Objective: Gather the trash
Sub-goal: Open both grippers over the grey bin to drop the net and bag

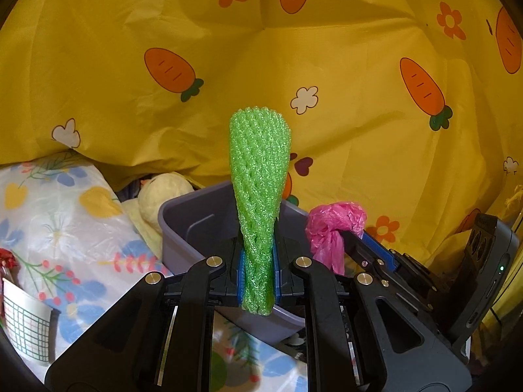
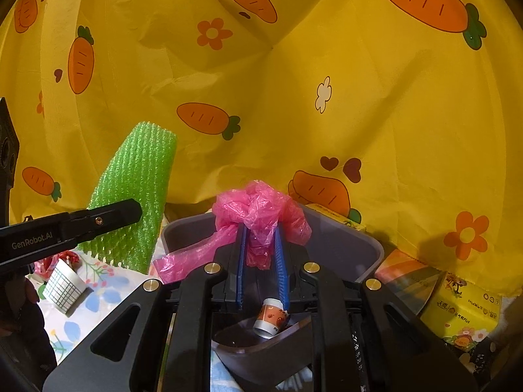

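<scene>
A: Listing held stock first: left gripper (image 1: 258, 281), blue pads clenched on the lower end of 1 green foam net sleeve (image 1: 260, 202), which stands upright above the grey bin (image 1: 183, 228). Right gripper (image 2: 260, 261), pads pinched on 1 crumpled pink plastic bag (image 2: 258, 212), also at the bin's mouth.

B: Risks?

A: Item 1: the sleeve is tall and springy; let go while it stands upright, it could, I judge, tip over the rim onto the floral cloth (image 1: 65, 215). Item 2: a loose pink tail hangs outside the bin's near wall, and thin film may cling to a pad or slide out. Item 3: both grippers crowd 1 opening, just beside each other, so a bump is possible.

B: Surroundings?

A: 1 small printed cup (image 2: 271, 318) already in the bin. Uncollected: 1 checked paper cup (image 2: 63, 290) on its side on the cloth, 1 red wrapper (image 1: 8, 259) near it. Also 1 yellow tissue pack (image 2: 464, 313) beside the bin, 1 pale plush toy (image 1: 163, 196) behind it. Yellow carrot-print sheet (image 1: 327, 65) hangs close behind, limiting reach past the bin.
</scene>
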`<action>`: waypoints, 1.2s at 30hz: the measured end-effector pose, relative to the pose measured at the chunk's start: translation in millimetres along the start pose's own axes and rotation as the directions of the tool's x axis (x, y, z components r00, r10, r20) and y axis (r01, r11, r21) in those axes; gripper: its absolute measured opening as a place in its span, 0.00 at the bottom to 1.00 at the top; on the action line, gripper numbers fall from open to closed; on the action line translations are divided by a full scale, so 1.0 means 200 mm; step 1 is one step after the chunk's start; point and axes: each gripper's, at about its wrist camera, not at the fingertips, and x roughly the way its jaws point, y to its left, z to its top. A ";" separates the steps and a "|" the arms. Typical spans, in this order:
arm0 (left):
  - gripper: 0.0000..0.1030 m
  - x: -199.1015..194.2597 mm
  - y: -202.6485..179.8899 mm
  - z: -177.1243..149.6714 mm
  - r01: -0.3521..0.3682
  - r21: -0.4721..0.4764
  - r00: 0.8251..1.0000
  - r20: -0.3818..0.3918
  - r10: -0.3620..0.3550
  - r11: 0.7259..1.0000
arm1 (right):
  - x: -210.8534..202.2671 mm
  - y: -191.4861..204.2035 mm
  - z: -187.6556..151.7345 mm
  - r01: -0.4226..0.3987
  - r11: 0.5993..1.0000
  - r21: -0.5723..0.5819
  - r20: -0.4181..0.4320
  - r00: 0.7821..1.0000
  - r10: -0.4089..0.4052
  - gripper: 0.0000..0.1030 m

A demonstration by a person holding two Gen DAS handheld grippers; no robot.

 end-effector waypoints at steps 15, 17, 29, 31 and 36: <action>0.11 0.23 0.02 -0.02 0.060 -0.049 0.995 -0.078 -0.064 0.997 | 0.08 -0.03 -0.03 0.027 1.000 0.008 -0.035 0.999 -0.027 0.19; 0.11 0.24 0.02 -0.02 0.063 -0.053 0.994 -0.082 -0.067 0.997 | 0.09 -0.04 -0.04 0.029 0.999 0.013 -0.038 0.999 -0.029 0.19; 0.77 0.23 0.06 -0.03 0.024 -0.104 1.000 -0.010 -0.025 0.994 | 0.14 -0.08 -0.08 0.039 0.999 0.021 -0.063 0.997 -0.038 0.42; 0.84 0.19 0.09 -0.03 -0.006 -0.124 1.000 0.002 0.006 0.992 | 0.14 -0.09 -0.08 0.044 0.999 0.030 -0.063 0.997 -0.042 0.45; 0.94 0.04 0.13 -0.06 -0.089 -0.136 0.993 0.061 0.098 0.987 | 0.10 -0.09 -0.09 0.059 0.997 0.041 -0.038 0.998 -0.058 0.65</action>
